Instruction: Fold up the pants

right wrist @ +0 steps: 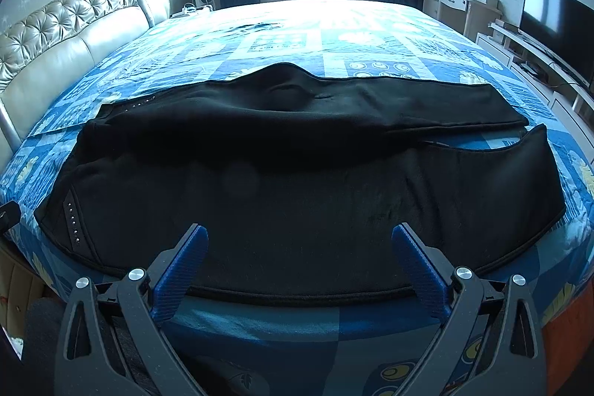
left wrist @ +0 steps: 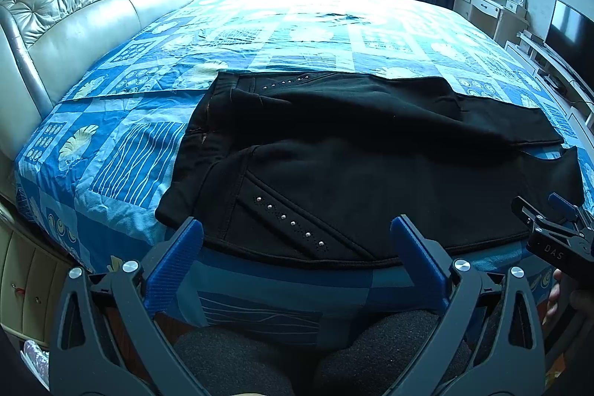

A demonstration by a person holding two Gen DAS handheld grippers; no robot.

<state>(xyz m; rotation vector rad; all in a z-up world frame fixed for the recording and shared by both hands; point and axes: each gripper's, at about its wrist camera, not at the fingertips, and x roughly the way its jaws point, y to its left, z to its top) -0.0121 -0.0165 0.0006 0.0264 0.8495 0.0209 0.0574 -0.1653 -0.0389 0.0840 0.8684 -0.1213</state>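
Two spread claws, left claw (left wrist: 297, 240) and right claw (right wrist: 300, 244), empty above black pants (right wrist: 297, 180).

Left gripper (left wrist: 297, 240) and right gripper (right wrist: 299, 247), fingers wide apart, empty.

Grey linkage arms, silver screws, ribbed blue jaws.

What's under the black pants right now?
The pants lie spread flat on the blue patterned bedsheet, which shows all around them. Whatever is beneath the fabric itself is covered. Both tongs, left and right, are open and empty at the near edge.
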